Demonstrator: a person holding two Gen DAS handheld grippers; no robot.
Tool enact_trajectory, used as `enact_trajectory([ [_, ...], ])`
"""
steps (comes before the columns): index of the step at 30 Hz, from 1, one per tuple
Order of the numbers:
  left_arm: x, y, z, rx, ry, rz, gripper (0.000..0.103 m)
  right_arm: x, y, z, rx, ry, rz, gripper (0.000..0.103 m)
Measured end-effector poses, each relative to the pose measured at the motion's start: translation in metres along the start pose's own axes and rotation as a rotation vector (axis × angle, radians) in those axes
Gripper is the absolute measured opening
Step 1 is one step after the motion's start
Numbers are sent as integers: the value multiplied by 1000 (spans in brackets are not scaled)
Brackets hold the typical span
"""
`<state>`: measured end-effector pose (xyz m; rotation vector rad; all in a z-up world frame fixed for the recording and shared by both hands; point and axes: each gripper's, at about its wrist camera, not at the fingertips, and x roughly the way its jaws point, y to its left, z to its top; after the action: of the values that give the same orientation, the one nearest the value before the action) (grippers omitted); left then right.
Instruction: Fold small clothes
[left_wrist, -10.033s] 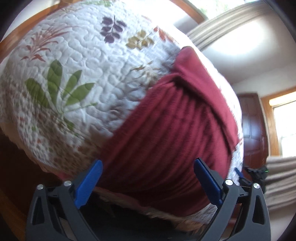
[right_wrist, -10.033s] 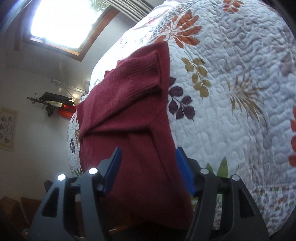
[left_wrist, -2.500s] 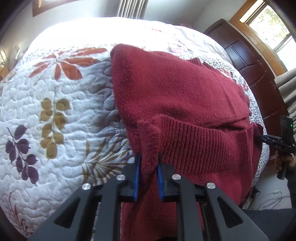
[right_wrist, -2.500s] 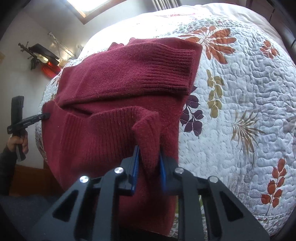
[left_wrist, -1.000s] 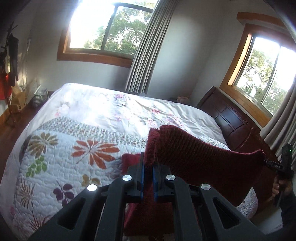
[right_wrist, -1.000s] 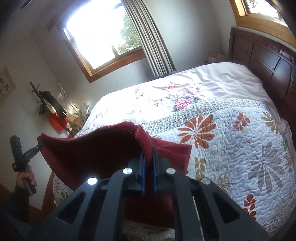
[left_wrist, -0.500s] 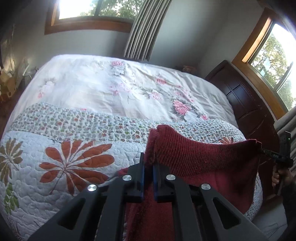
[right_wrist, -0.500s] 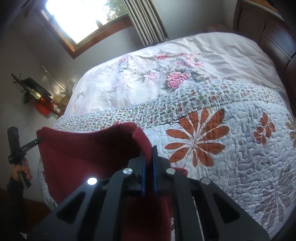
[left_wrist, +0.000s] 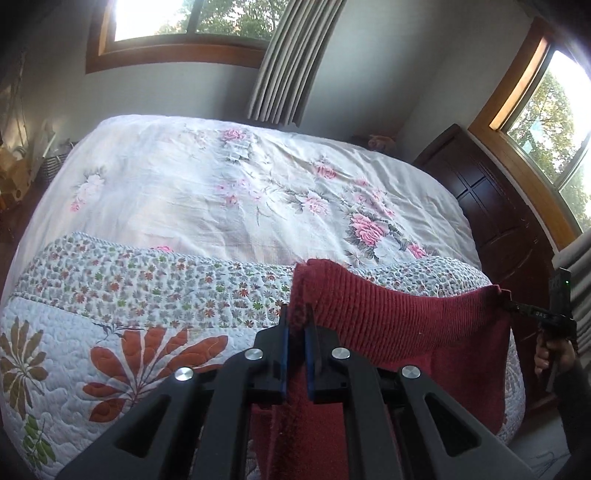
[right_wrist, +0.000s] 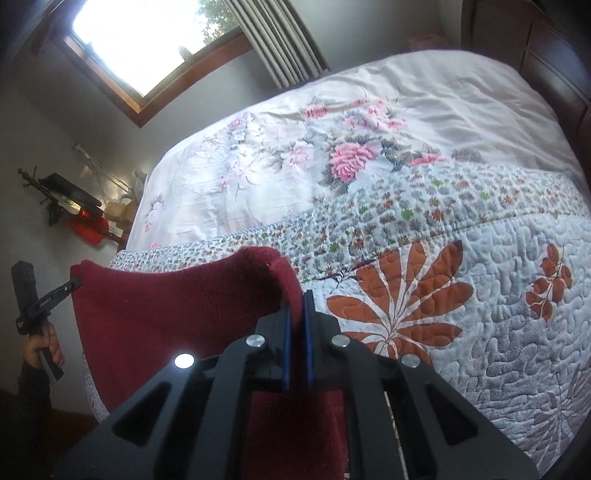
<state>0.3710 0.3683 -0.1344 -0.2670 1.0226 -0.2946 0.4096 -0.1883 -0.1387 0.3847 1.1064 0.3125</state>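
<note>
Dark red sweater (left_wrist: 406, 325) hangs stretched above the quilt (left_wrist: 110, 332), low in both frames. Left gripper (left_wrist: 295, 332) pinches one corner at lower centre; right gripper (right_wrist: 297, 321) is clamped on the opposite corner, its hand (left_wrist: 554, 354) far right.

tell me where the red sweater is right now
The red sweater hangs stretched between the left gripper and right gripper, above the quilt's near edge.
</note>
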Motion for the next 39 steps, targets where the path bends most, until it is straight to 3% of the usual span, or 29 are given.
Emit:
enact_trajectory([
  [6,93,29,-17,-68,241,37,6,56,-23,-8,43,139,-67,5],
  [9,109,43,-22,-107,282,47,6,72,-31,-12,69,188,-100,7],
  [12,103,49,-26,-121,263,61,13,79,-33,-19,65,212,-124,15],
  [13,94,51,-26,-124,236,90,22,76,-32,-21,55,203,-137,17],
  [16,51,49,-25,-118,134,141,31,48,-15,-23,-13,116,-192,23],
  [18,19,30,-26,-93,59,75,33,25,8,-30,-73,41,-140,24],
  [20,0,2,-34,-58,22,-70,50,14,29,-44,-98,10,-66,27],
  [22,3,-24,-48,-6,32,-171,51,22,35,-61,-87,22,-34,27],
  [25,40,-21,-77,-29,130,-123,49,45,23,-84,-64,67,-67,24],
  [27,64,1,-93,-70,195,-62,35,46,15,-91,-74,39,-78,24],
  [28,66,8,-97,-83,194,-59,22,42,13,-93,-77,35,-78,25],
  [29,59,10,-97,-103,181,-68,21,37,12,-93,-68,31,-83,25],
  [30,48,8,-96,-111,161,-76,22,27,13,-93,-60,21,-88,28],
  [32,13,-6,-94,-86,77,-126,36,4,21,-96,-81,-15,-61,30],
  [34,-18,-21,-100,-66,10,-225,51,-16,34,-108,-120,-30,-17,35],
  [36,-28,-33,-115,-60,10,-302,56,-17,42,-128,-142,0,15,39],
  [37,-22,-37,-126,-49,30,-295,56,-12,44,-139,-147,23,22,39],
  [39,4,-33,-146,-37,99,-195,56,7,43,-162,-148,81,-17,37],
])
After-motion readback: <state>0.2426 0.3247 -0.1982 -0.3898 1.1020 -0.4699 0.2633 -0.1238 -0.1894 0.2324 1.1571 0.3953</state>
